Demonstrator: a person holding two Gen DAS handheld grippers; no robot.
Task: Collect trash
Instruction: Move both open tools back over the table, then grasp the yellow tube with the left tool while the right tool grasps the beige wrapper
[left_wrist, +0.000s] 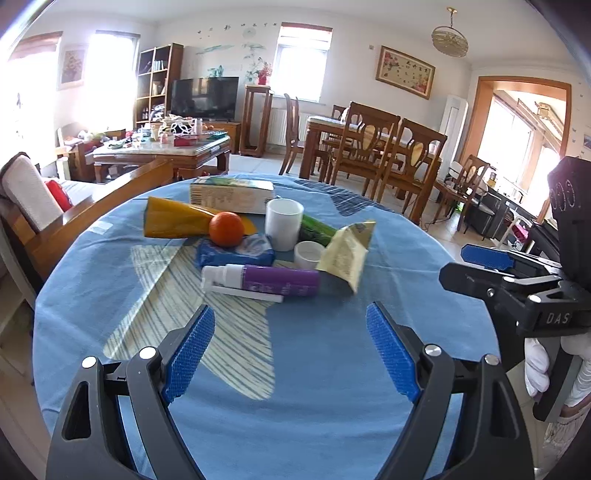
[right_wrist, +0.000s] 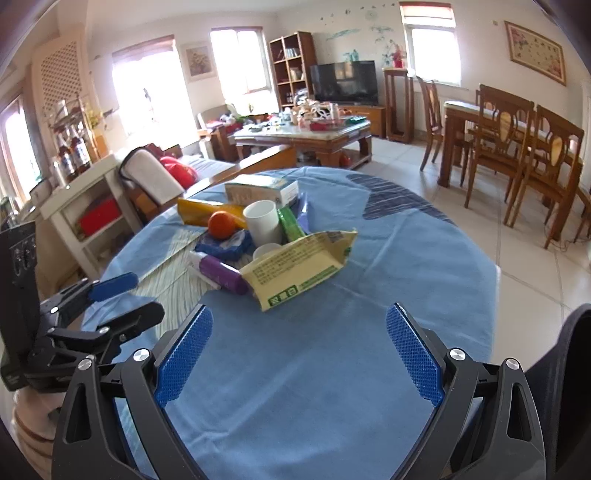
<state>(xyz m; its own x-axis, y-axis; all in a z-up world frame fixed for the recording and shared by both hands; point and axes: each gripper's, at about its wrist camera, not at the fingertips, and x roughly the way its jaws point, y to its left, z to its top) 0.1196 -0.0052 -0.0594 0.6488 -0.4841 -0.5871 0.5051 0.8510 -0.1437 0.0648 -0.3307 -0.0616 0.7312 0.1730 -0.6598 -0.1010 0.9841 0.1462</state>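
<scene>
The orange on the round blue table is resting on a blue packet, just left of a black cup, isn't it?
Not quite. The orange does rest on the blue packet on the round blue table, but the cup just right of it is white, not black. The left wrist view shows this clearly.

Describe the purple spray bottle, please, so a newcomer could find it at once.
On the round table with the blue cloth, a pile of items sits near the middle. At its near edge, the purple spray bottle lies on its side, the only purple thing, with a white nozzle.
</scene>
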